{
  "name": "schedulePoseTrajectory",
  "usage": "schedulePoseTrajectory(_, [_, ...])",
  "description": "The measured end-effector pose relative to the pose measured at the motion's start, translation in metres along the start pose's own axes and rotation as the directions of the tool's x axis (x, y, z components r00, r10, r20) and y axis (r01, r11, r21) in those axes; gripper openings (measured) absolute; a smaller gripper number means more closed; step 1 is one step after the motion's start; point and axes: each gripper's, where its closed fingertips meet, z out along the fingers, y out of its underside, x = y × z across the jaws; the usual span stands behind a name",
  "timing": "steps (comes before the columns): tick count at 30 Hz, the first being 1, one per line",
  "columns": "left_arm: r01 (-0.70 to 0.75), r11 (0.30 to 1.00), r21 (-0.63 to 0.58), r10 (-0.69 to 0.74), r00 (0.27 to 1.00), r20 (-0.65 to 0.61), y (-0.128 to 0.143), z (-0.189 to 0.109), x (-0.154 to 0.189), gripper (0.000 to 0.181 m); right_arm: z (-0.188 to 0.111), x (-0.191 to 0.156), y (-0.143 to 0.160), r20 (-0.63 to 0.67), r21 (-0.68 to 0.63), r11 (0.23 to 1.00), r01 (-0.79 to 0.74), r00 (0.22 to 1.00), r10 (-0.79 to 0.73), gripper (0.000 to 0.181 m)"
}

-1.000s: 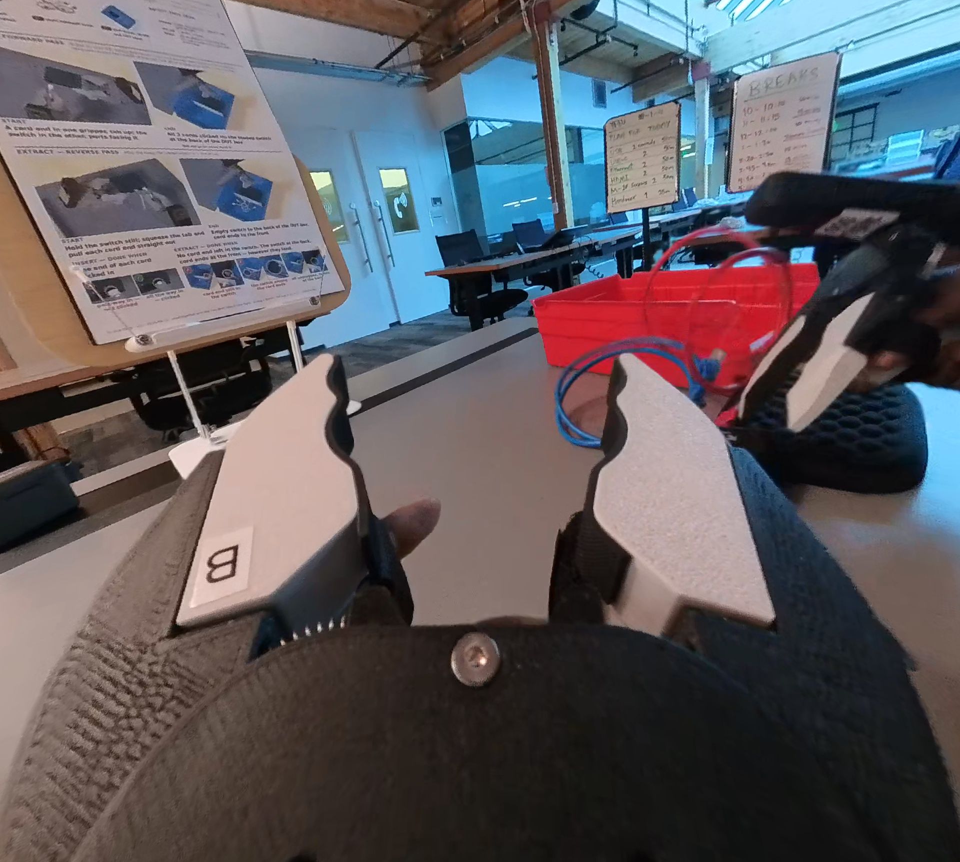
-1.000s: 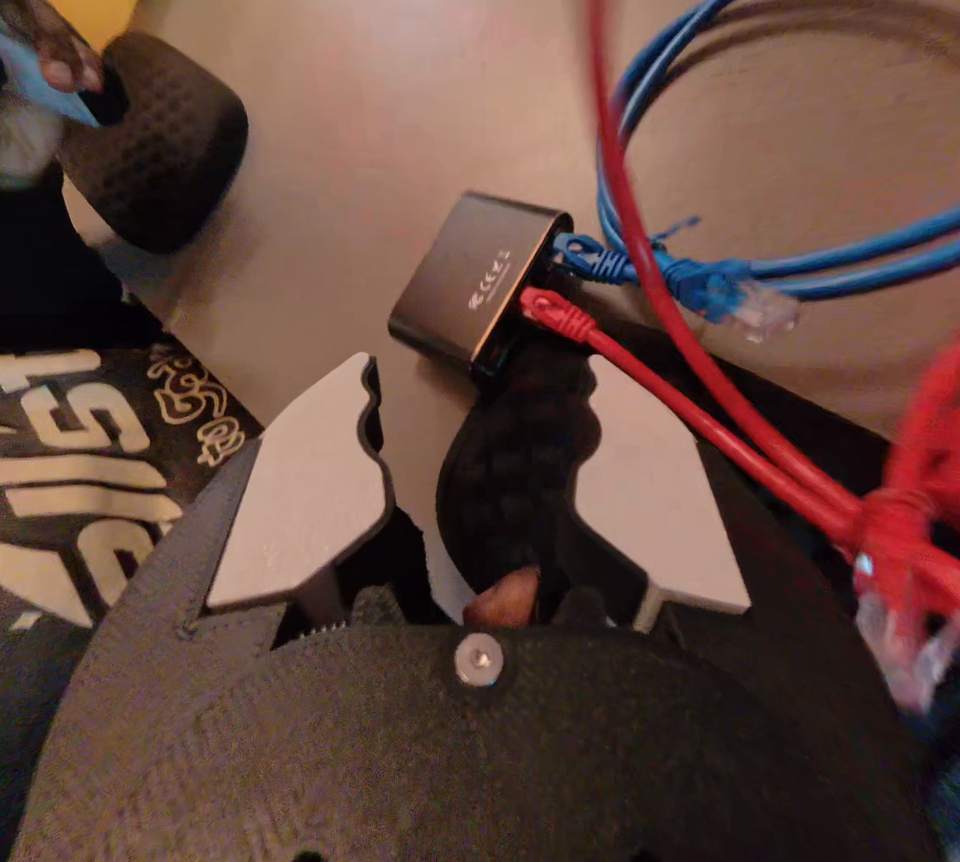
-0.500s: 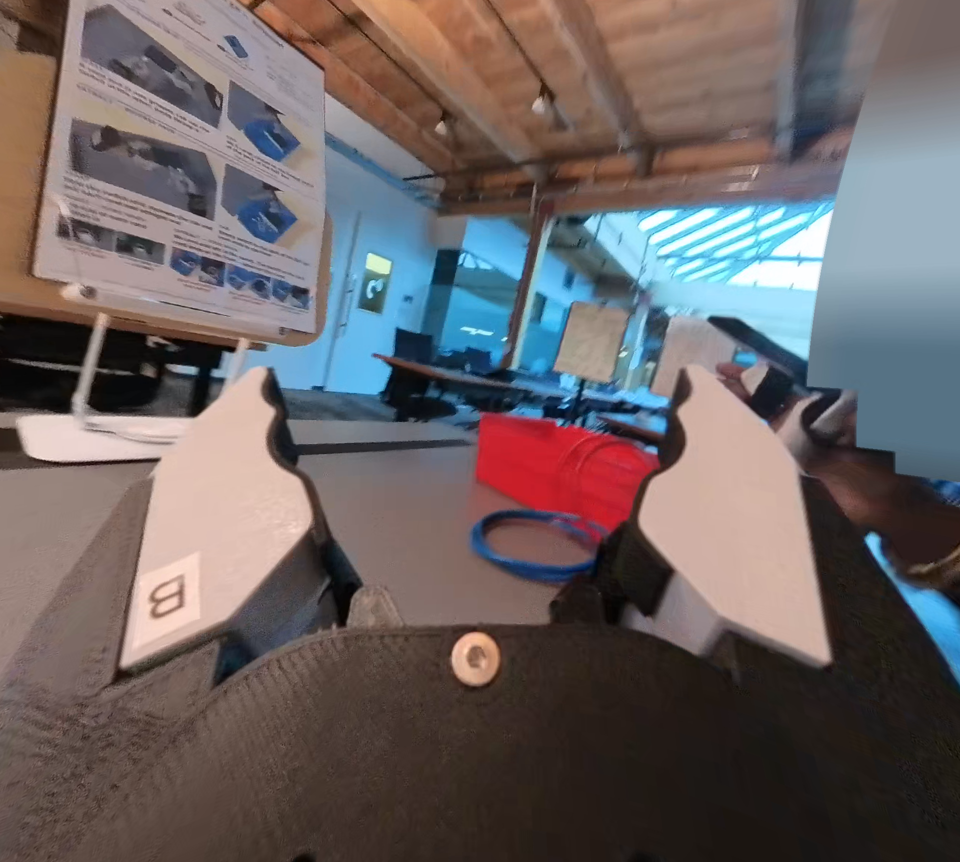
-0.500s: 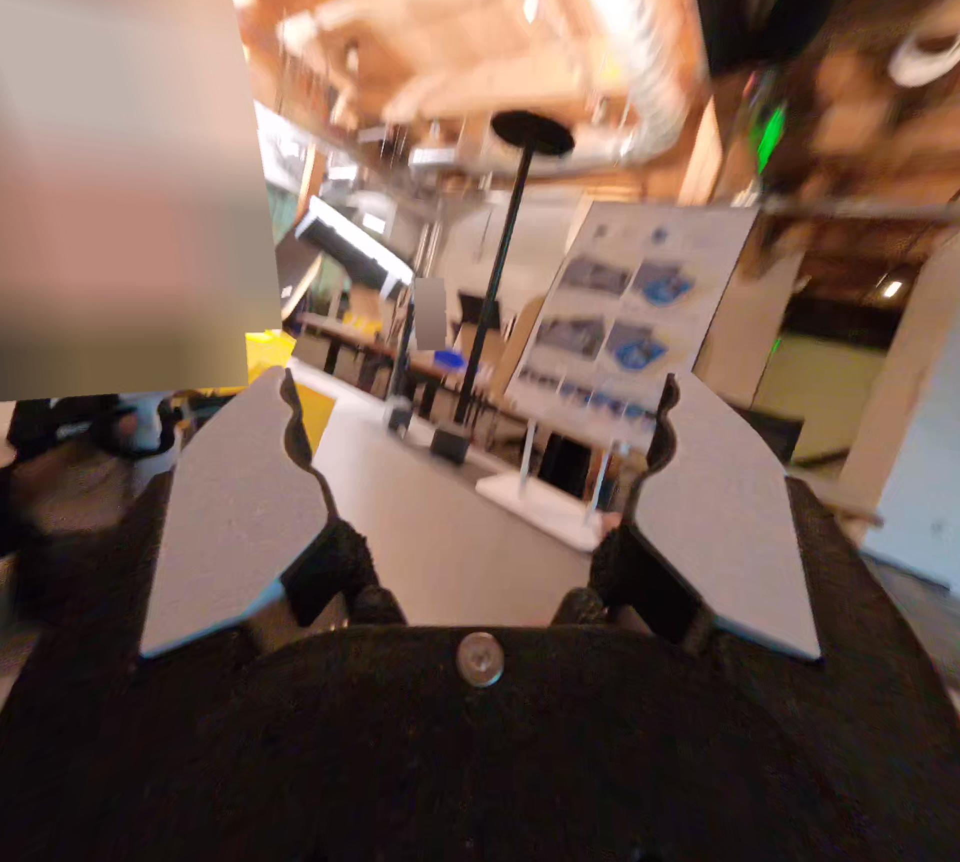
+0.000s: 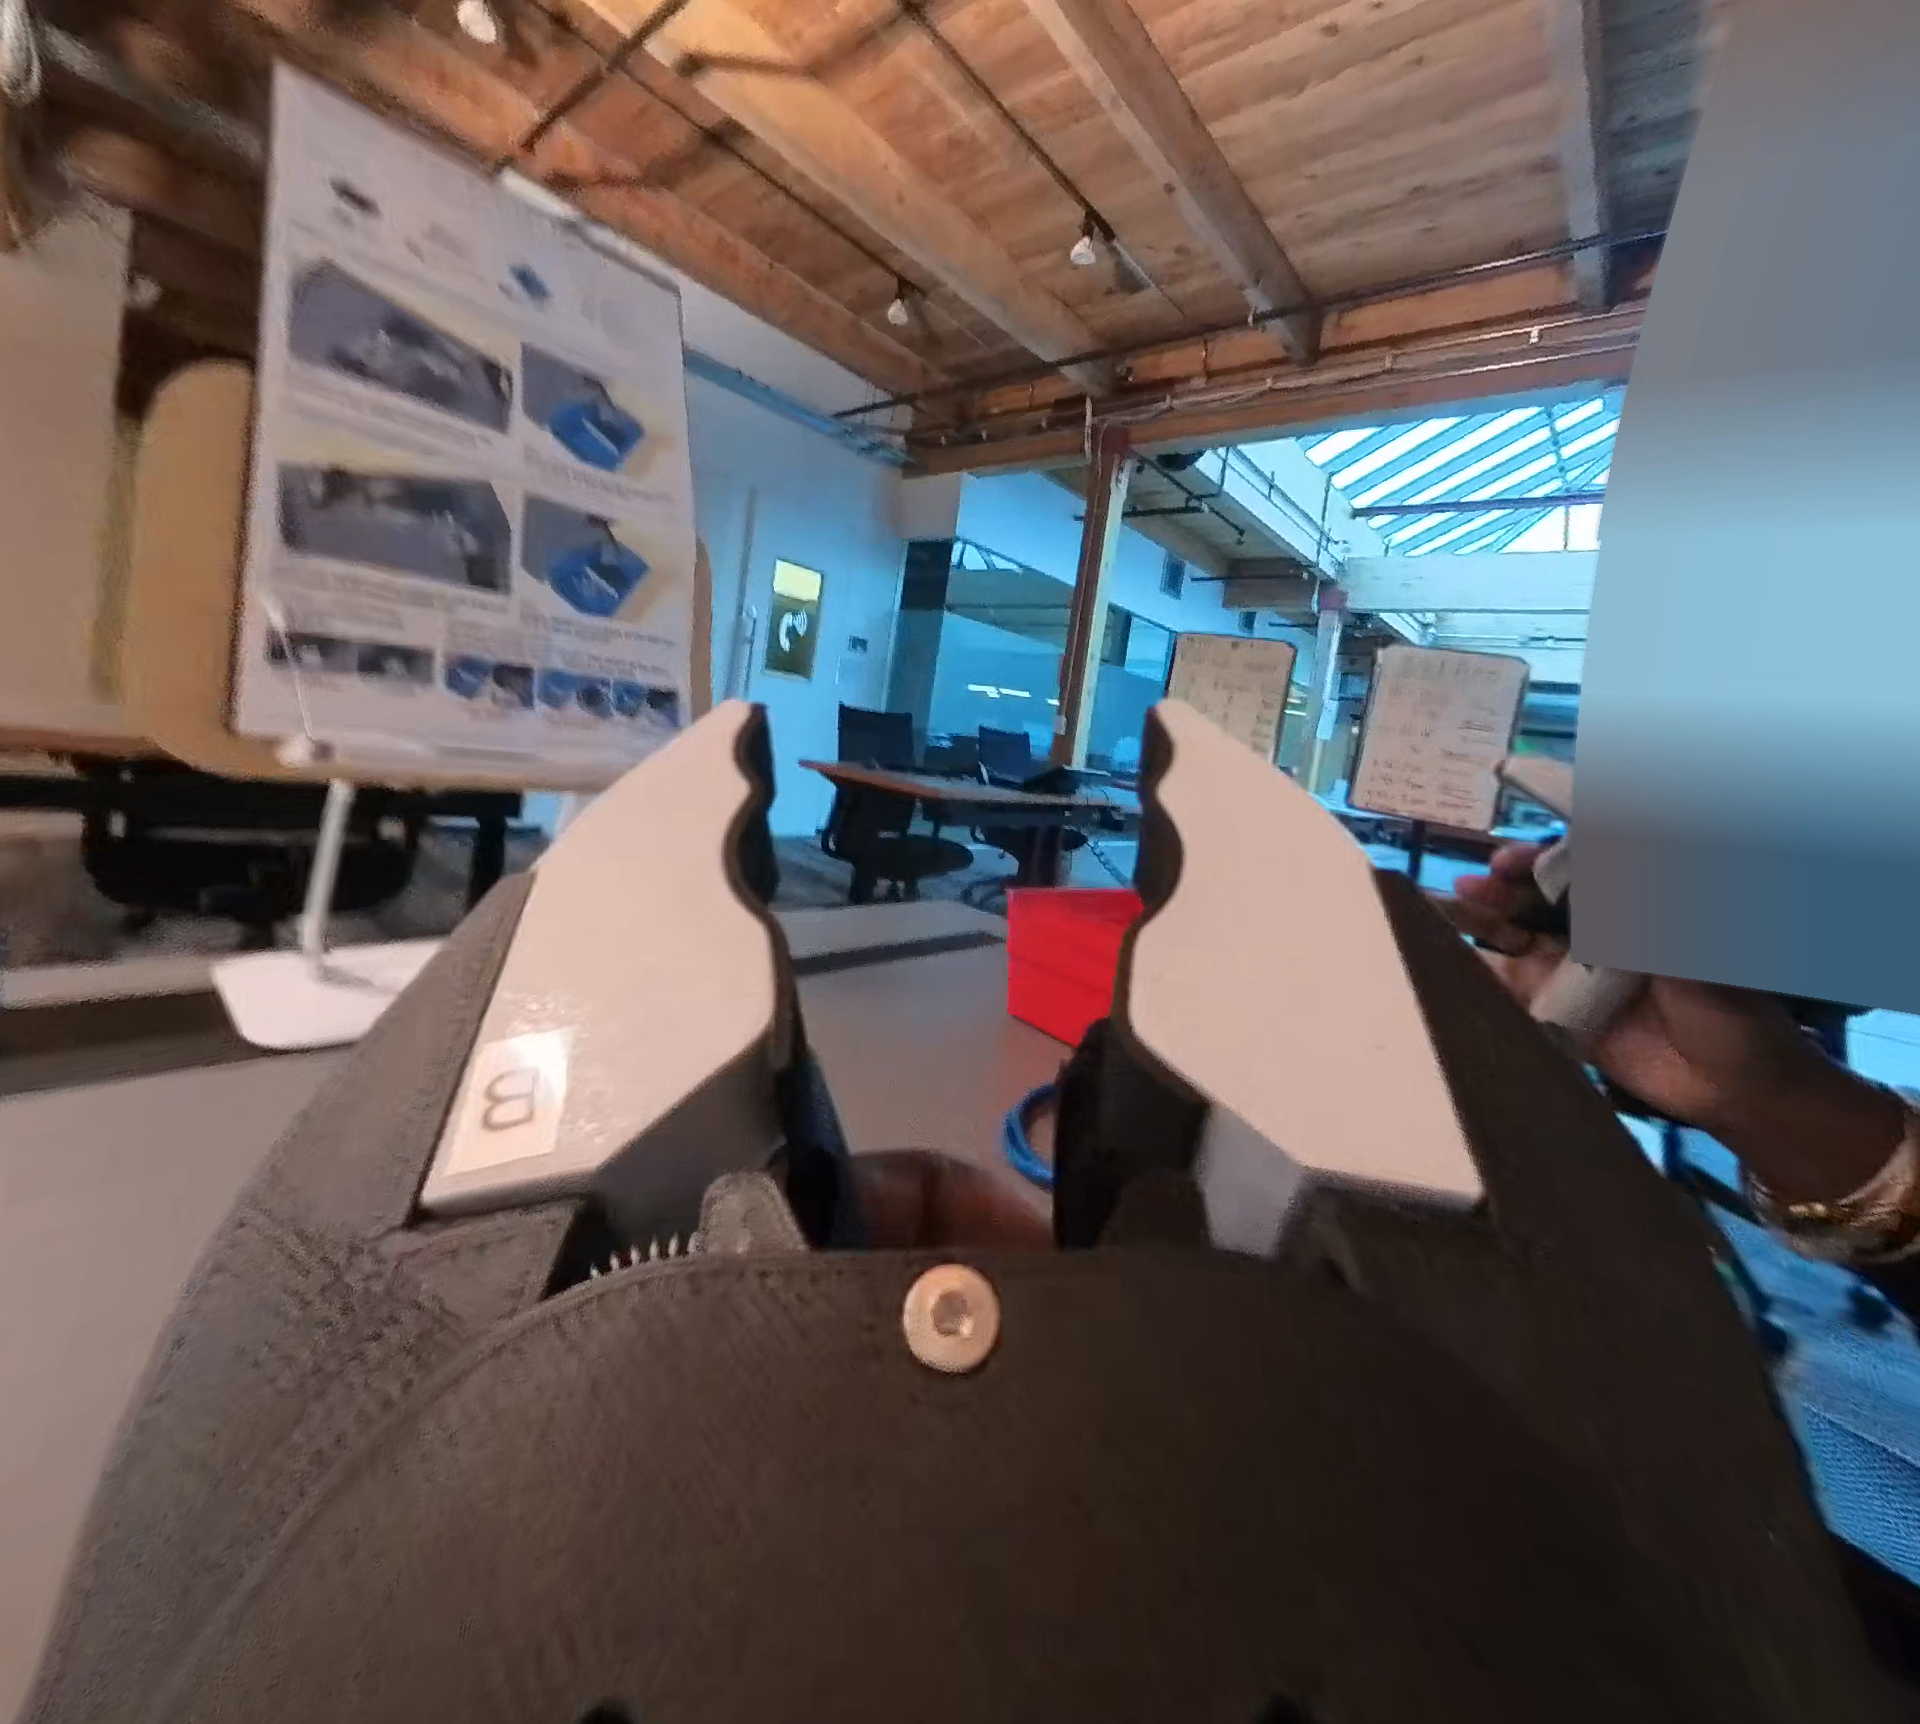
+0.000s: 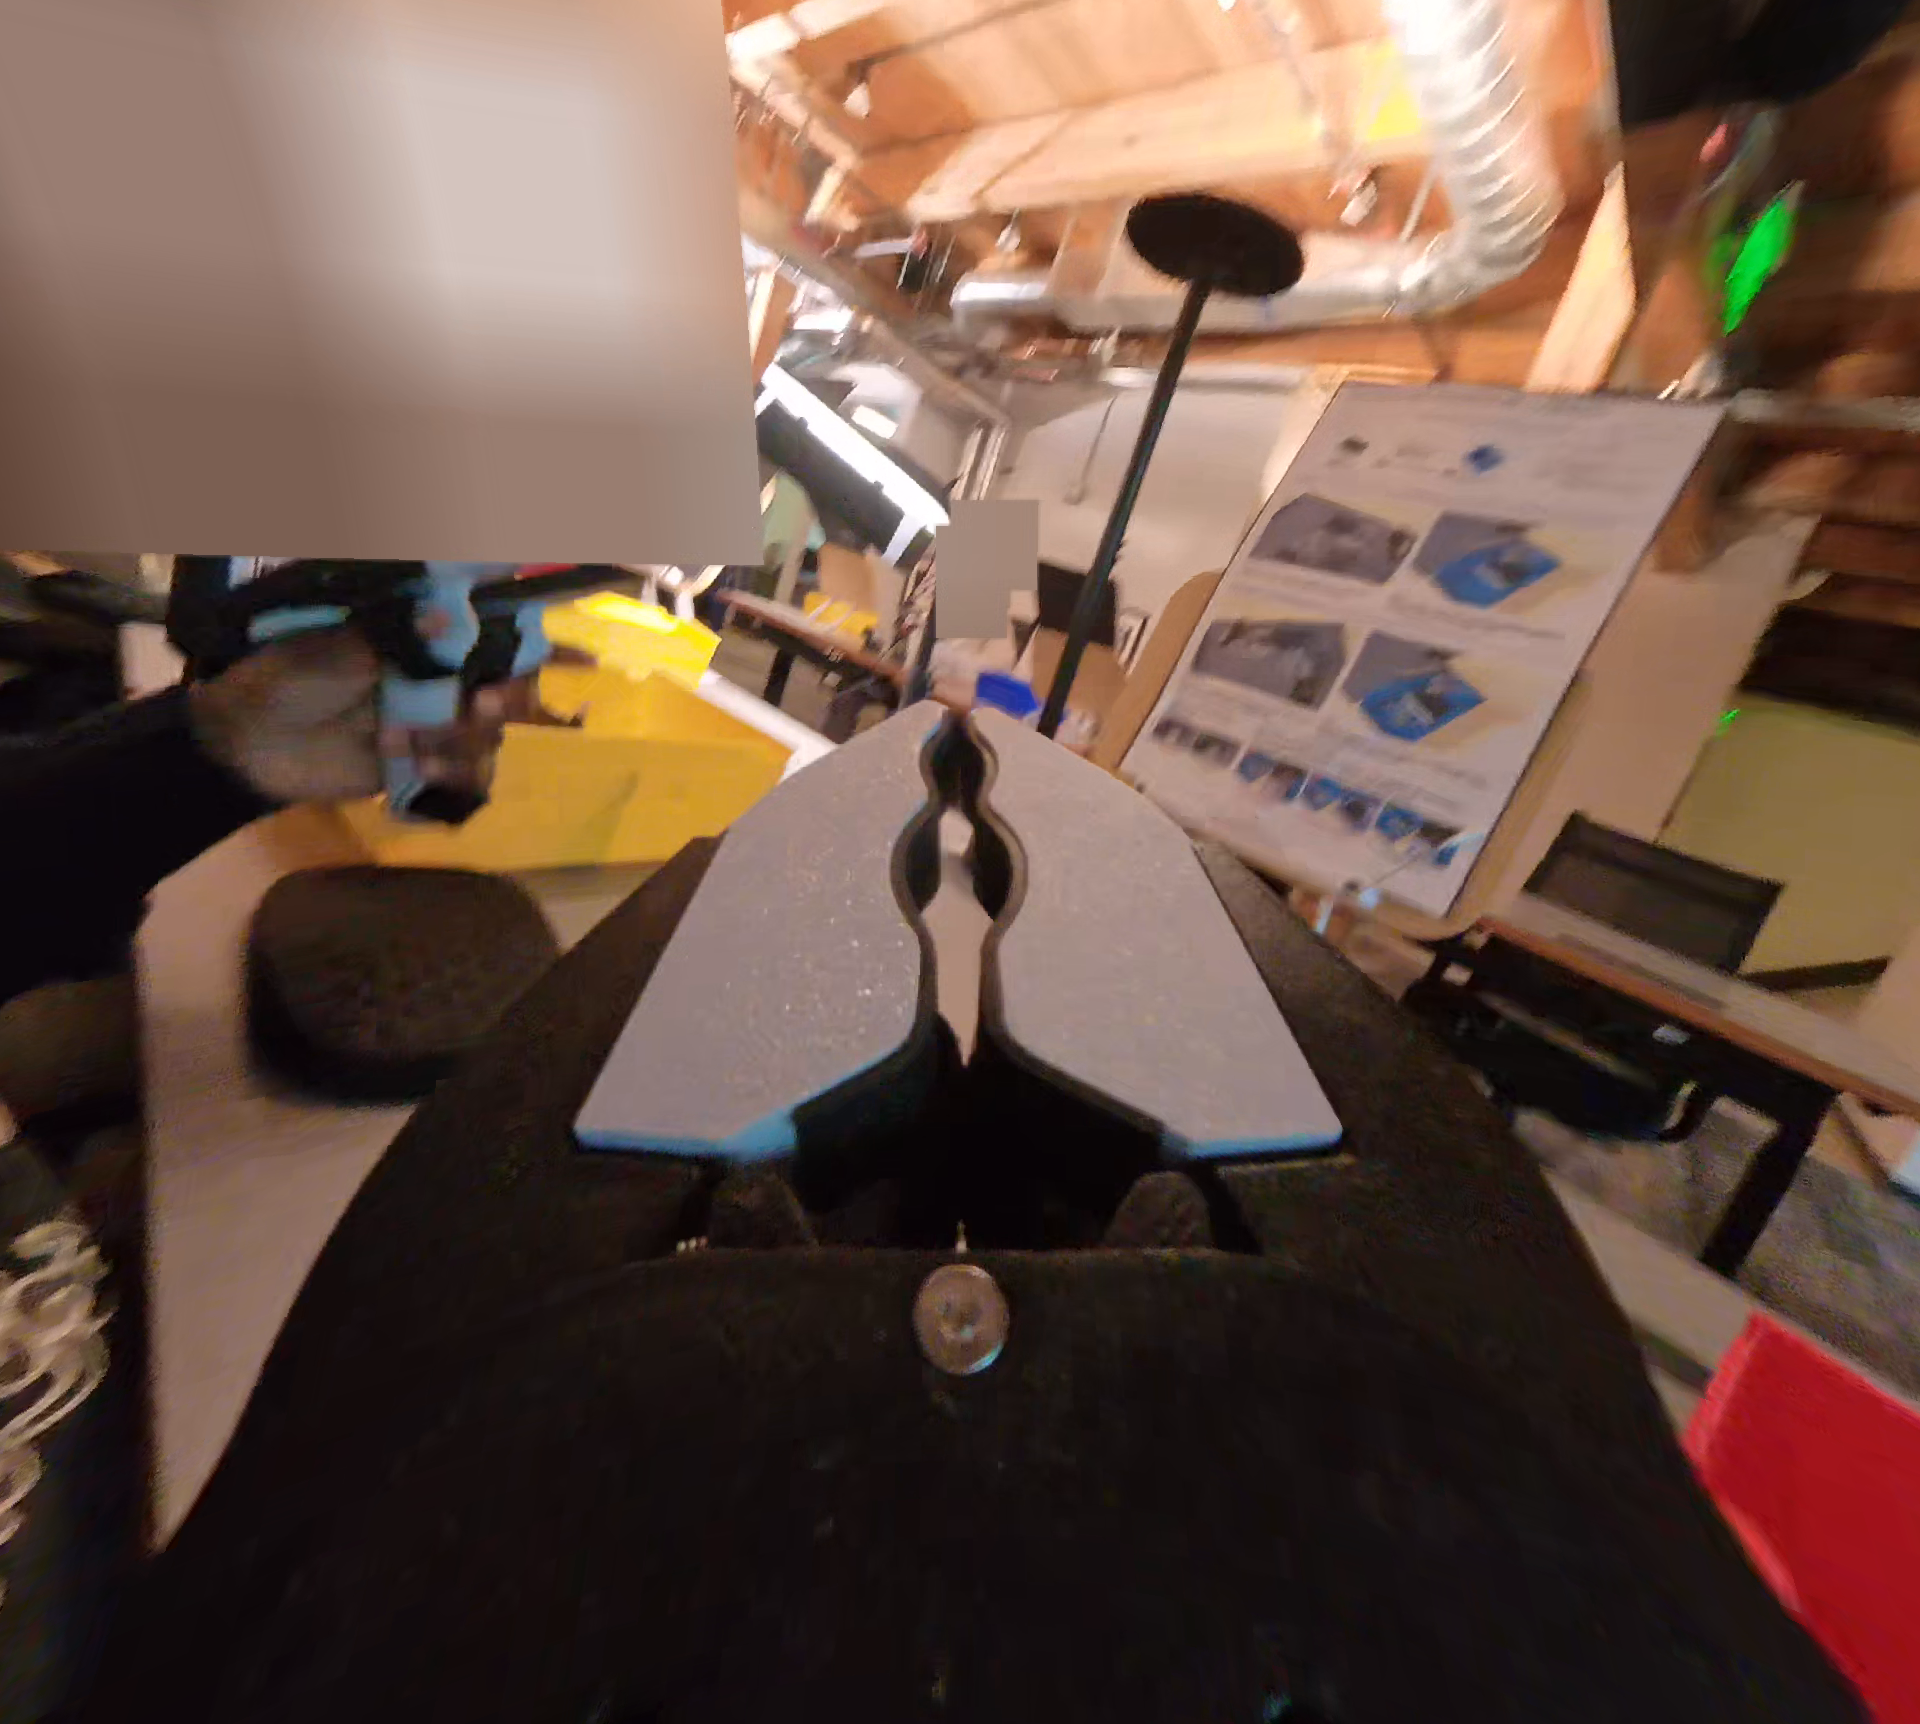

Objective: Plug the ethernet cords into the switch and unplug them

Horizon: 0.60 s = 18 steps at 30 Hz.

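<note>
The switch and the red cord are out of sight in both views. Only a loop of the blue ethernet cord [image 5: 1031, 1139] shows on the grey table, low between my left fingers. My left gripper [image 5: 951, 729] is raised and tilted up toward the room, with its jaws partly open and nothing between them. My right gripper [image 6: 961, 724] is also tilted up, shut at the tips and empty. The left gripper [image 6: 421, 687] also shows in the right wrist view, blurred, at the left and held by a hand.
A red bin [image 5: 1065, 957] stands on the table beyond the blue cord, and its corner [image 6: 1818, 1518] shows at lower right. A poster on a stand [image 5: 457, 511] is at the left. A yellow bin [image 6: 623, 749] and a black pad [image 6: 384, 968] lie left of my right gripper.
Both grippers have lifted and tilted up from the table, so the switch and plugged cords left the right view. The right gripper has shut. The left jaws have narrowed.
</note>
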Motion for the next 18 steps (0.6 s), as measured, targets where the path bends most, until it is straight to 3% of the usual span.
schedulePoseTrajectory(3, [-0.144, 0.989, -0.026, 0.146, 0.984, 0.101, -0.039, -0.025, -0.024, 0.045, -0.008, -0.001, 0.005, -0.005, -0.04, 0.999, -0.024, 1.0, 0.024, 0.004])
schedulePoseTrajectory(4, [-0.196, 0.978, -0.073, 0.206, 0.964, 0.167, -0.049, -0.037, -0.039, 0.044, -0.012, 0.003, 0.001, -0.031, 0.007, 1.0, 0.0, 1.0, 0.0, 0.019])
schedulePoseTrajectory(5, [-0.244, 0.959, -0.142, 0.272, 0.934, 0.232, -0.056, -0.05, -0.056, 0.045, -0.015, 0.008, -0.008, -0.064, 0.082, 0.996, 0.036, 0.997, -0.031, 0.052])
schedulePoseTrajectory(6, [-0.281, 0.932, -0.229, 0.341, 0.894, 0.292, -0.06, -0.065, -0.075, 0.045, -0.019, 0.012, -0.016, -0.09, 0.144, 0.987, 0.066, 0.994, -0.054, 0.072])
schedulePoseTrajectory(7, [-0.294, 0.902, -0.317, 0.398, 0.849, 0.347, -0.063, -0.082, -0.094, 0.05, -0.022, 0.016, -0.019, -0.103, 0.161, 0.985, 0.061, 0.994, -0.044, 0.08])
schedulePoseTrajectory(8, [-0.288, 0.877, -0.385, 0.441, 0.801, 0.405, -0.065, -0.098, -0.114, 0.061, -0.024, 0.019, -0.018, -0.099, 0.154, 0.988, 0.032, 0.995, -0.017, 0.08])
schedulePoseTrajectory(10, [-0.28, 0.828, -0.487, 0.52, 0.708, 0.478, -0.067, -0.126, -0.146, 0.078, -0.027, 0.02, -0.014, -0.059, 0.097, 0.995, -0.039, 0.997, 0.045, 0.001])
schedulePoseTrajectory(13, [-0.181, 0.764, -0.62, 0.561, 0.661, 0.498, -0.049, -0.156, -0.176, 0.086, -0.027, 0.022, -0.01, -0.029, 0.035, 0.987, -0.156, 0.987, 0.157, 0.003])
schedulePoseTrajectory(15, [-0.051, 0.718, -0.694, 0.503, 0.727, 0.468, -0.022, -0.163, -0.182, 0.086, -0.026, 0.023, -0.017, -0.014, 0.08, 0.981, -0.174, 0.984, 0.176, 0.034])
schedulePoseTrajectory(16, [0.037, 0.666, -0.745, 0.449, 0.778, 0.44, -0.003, -0.166, -0.18, 0.086, -0.026, 0.024, -0.022, -0.02, 0.124, 0.98, -0.158, 0.987, 0.161, 0.051])
schedulePoseTrajectory(18, [0.21, 0.483, -0.85, 0.365, 0.834, 0.413, 0.03, -0.18, -0.176, 0.085, -0.027, 0.026, -0.026, -0.05, 0.149, 0.982, -0.113, 0.991, 0.122, 0.06])
